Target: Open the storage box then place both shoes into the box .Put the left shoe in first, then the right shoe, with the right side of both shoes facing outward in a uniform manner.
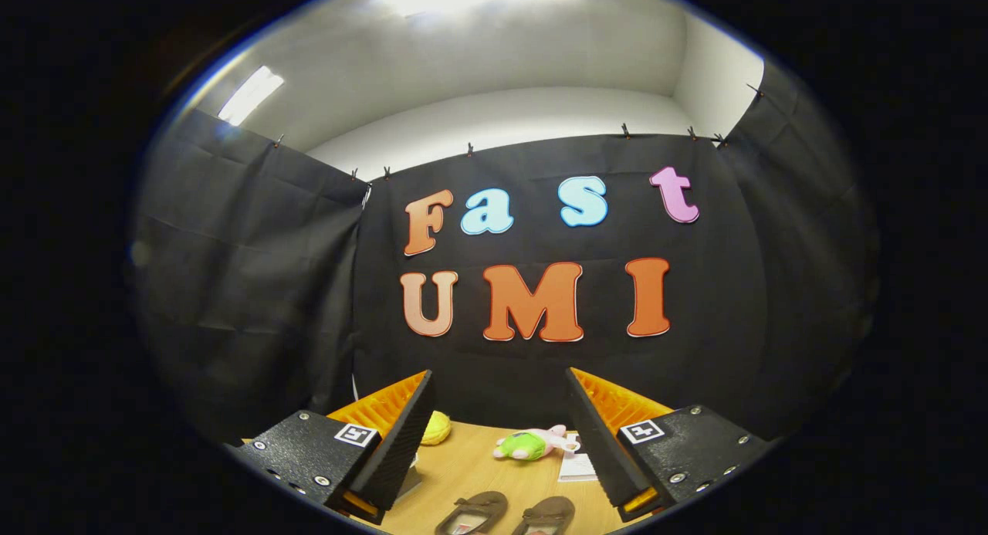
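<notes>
gripper view: the gripper point(500, 427) is held up and level, its two fingers spread wide apart with nothing between them, gripping nothing. below the gap between the fingers, on the wooden table point(478, 465), lie the two brown shoes side by side: the left-hand shoe point(472, 513) nearer the left finger and the right-hand shoe point(545, 515) just beside it, nearer the right finger. both lie with their openings up (only their upper parts can be seen, so which is the left shoe and which the right cannot be told). neither finger touches a shoe; the shoes sit well under the fingertips.

farther back on the table, between the two fingers, a small plush toy point(532, 444) in green and pink lies on its side. a yellow round thing point(436, 428) sits just beside the inner face of the left finger, partly hidden by it. a white card or paper point(576, 465) lies against the inner edge of the right finger. a greyish object point(411, 481) peeks out behind the left finger; what it is cannot be told.
</notes>
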Demonstrator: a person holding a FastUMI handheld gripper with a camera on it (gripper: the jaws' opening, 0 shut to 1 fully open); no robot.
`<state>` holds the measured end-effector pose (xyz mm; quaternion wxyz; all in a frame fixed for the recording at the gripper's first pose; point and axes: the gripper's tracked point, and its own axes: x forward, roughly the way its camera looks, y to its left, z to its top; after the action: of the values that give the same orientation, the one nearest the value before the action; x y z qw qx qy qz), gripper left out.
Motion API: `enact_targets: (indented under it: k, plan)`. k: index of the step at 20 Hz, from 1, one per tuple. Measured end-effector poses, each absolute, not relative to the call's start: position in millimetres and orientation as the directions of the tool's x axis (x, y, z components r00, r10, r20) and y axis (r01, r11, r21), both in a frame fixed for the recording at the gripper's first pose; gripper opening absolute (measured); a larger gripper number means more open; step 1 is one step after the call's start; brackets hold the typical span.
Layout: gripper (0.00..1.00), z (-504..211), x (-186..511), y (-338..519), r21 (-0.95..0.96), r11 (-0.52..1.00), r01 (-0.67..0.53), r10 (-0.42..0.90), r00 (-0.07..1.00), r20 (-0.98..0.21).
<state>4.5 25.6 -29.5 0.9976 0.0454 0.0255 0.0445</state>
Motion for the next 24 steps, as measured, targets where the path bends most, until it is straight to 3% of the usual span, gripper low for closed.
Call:
enact_targets:
  k: [7, 13, 24]
  plan:
    - [0.99, -74, 14, 58, 0.221, 0.959, -0.178, 0.209, 0.970, -0.126]
    - [0.99, -131, 23, 88, 0.380, 0.906, -0.186, 0.296, 0.920, -0.257]
    - [0.98, -214, 22, 177, 0.625, 0.746, -0.229, 0.553, 0.735, -0.392]
